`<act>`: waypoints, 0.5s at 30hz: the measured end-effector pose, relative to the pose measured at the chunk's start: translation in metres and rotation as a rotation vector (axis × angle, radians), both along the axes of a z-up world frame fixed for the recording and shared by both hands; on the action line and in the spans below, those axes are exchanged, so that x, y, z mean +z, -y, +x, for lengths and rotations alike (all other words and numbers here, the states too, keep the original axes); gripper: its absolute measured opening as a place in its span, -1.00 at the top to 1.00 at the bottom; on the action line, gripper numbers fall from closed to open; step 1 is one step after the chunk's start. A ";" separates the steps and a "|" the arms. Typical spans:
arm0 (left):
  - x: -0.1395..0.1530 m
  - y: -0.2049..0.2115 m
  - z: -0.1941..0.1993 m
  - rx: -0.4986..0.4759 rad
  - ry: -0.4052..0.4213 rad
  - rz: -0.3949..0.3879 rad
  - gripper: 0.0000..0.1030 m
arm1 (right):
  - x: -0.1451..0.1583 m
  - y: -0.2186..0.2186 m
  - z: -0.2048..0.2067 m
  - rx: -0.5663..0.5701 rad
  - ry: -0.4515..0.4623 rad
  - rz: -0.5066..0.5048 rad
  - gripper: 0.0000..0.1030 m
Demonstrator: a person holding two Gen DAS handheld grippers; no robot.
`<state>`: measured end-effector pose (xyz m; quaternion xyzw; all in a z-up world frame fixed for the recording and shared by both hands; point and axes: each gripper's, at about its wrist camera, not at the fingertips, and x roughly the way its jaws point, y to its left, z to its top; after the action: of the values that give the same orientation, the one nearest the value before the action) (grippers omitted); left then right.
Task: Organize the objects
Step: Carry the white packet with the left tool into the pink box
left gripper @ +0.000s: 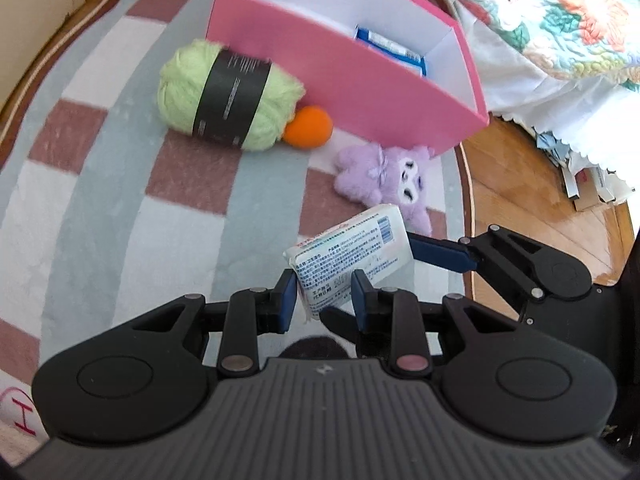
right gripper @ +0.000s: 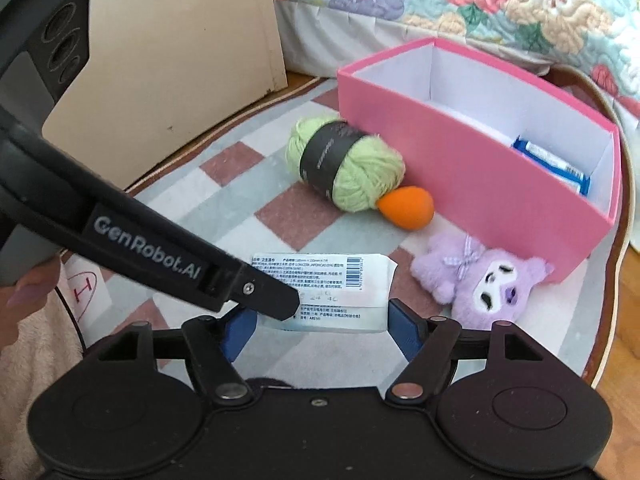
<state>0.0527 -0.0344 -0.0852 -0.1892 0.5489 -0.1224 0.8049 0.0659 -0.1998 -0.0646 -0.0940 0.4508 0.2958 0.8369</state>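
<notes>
Left gripper (left gripper: 322, 298) pinches a white wipes packet (left gripper: 352, 252) above the checked rug (left gripper: 120, 184); right gripper (right gripper: 320, 328) straddles it, jaws apart, pads not pressing.

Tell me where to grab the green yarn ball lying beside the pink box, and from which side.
Grip the yarn ball across its black paper band, coming from above. It lies on its side with the band around its firm middle; the pink box and orange egg-shaped thing crowd its far end, so the top is freest.
</notes>
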 end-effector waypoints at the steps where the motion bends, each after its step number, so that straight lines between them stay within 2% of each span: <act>1: 0.004 0.001 0.002 -0.001 0.012 0.002 0.48 | 0.002 0.000 0.002 0.005 0.002 -0.004 -0.51; 15: 0.059 0.014 0.041 -0.054 0.094 0.042 0.45 | 0.049 0.008 0.043 -0.035 0.052 -0.010 -0.51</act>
<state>0.0932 -0.0483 -0.0262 -0.1513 0.5177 -0.1413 0.8301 0.1091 -0.2080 -0.0161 -0.0977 0.4321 0.2764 0.8529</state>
